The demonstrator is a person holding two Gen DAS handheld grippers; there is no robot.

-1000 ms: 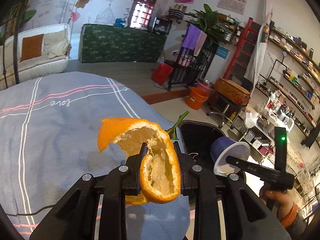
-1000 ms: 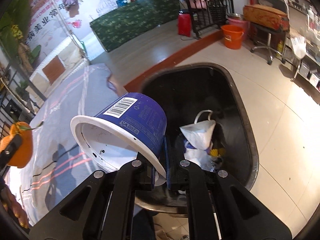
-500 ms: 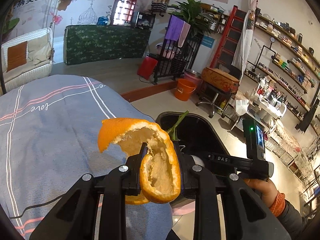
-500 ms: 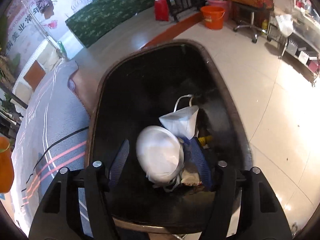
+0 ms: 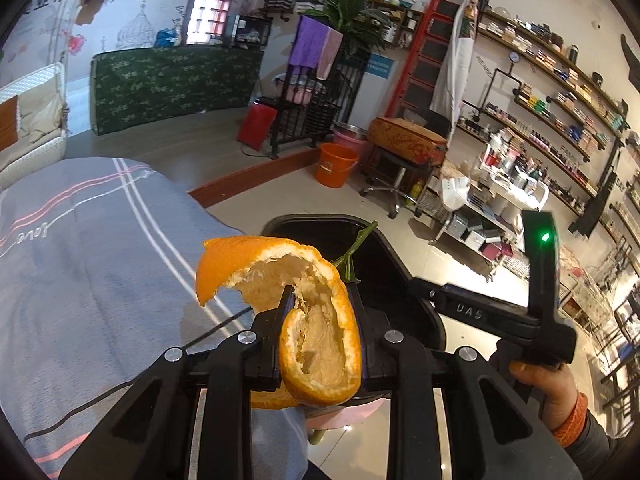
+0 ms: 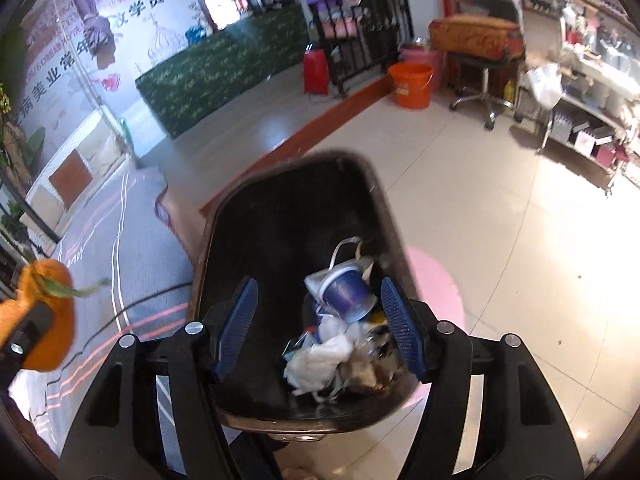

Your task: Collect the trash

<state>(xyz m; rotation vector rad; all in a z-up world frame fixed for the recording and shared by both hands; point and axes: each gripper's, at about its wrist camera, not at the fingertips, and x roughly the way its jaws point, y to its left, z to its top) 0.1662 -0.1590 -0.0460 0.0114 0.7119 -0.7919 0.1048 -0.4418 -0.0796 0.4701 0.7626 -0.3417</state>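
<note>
The right tool (image 6: 320,320) has just let go. Its blue pads have been spreading and now stand wide apart with nothing between them. The blue cup (image 6: 347,294) that it carried a moment ago now lies in the black bin (image 6: 280,220) under the tool, on top of a white bag and other scraps. So one piece of trash is done.

The left tool (image 5: 320,320) pinches a big orange peel (image 5: 316,320) with a green stem. The peel is up in the air, just before the bin's rim, with the grey striped bed (image 5: 100,260) to its left. It probably goes in next.

The right tool hangs over the bin's mouth, right where the peel must drop, so it may need to move away first. An orange bucket (image 5: 336,165) stands far behind on the floor.
</note>
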